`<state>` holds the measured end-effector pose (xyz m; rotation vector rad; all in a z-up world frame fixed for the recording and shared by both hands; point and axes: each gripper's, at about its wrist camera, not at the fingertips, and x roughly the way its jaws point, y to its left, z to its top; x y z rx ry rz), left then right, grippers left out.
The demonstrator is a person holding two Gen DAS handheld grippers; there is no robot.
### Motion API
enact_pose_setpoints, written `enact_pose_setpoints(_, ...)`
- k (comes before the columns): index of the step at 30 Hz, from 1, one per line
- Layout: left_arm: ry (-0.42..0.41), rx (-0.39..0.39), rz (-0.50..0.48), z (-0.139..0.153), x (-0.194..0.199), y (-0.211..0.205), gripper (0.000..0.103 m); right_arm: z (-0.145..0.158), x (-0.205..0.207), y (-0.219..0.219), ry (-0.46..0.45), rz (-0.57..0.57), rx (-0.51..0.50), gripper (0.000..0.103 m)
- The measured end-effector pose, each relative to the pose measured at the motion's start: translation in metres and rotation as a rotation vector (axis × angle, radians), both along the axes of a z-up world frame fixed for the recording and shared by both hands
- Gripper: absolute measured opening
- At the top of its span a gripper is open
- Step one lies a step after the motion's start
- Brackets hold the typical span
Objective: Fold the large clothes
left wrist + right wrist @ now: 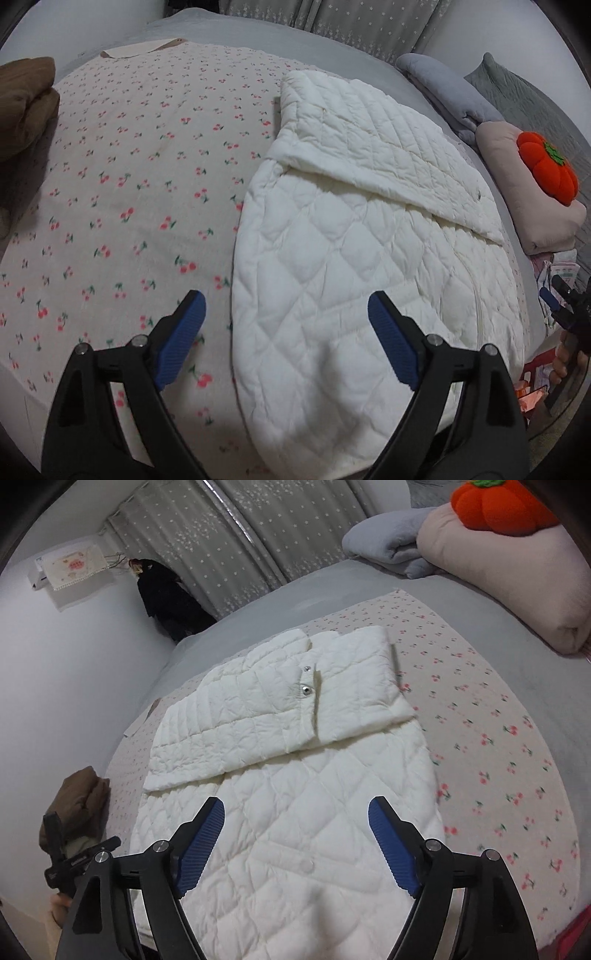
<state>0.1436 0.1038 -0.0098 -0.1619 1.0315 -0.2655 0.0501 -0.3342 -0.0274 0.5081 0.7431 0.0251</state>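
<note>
2 tongs, left tongs [286, 306] and right tongs [296, 812], gape wide, empty, above the white quilted coat [288, 775].

The near hem of the white quilted jacket [288, 812] was cut off by the bottom edge in both views. The brown folded garment [26, 107] was clipped at the left edge. The dark item [166, 602] by the curtain could not be identified.

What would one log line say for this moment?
jacket: white quilted, sleeves folded across | left gripper: open, empty | right gripper: open, empty | surface: cherry-print blanket
</note>
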Motion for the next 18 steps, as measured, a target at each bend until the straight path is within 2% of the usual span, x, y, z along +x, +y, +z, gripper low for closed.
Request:
enact_pose_setpoints(4,0.029,-0.045,-0.043,-0.002,-0.029,0.005,0.090,-0.009,-0.047,-0.013,0.020,0.006,0.058,0.085)
enact_pose_setpoints(8,0.155,-0.136,-0.048,-0.026,-0.043,0.010,0.090,-0.034,-0.078,-0.018,0.074,0.031,0.160,0.085)
enact_pose_setpoints(11,0.230,-0.176,-0.040,-0.044,-0.046,0.011,0.090,-0.056,-0.091,-0.021,0.128,0.024,0.221,0.085)
enact_pose_setpoints(15,0.227,-0.246,-0.042,-0.049,-0.050,0.013,0.090,-0.080,-0.098,-0.029,0.194,-0.011,0.275,0.085)
enact_pose_setpoints(18,0.254,-0.361,-0.047,-0.053,-0.050,0.018,0.090,-0.101,-0.097,-0.040,0.218,-0.023,0.408,0.082)
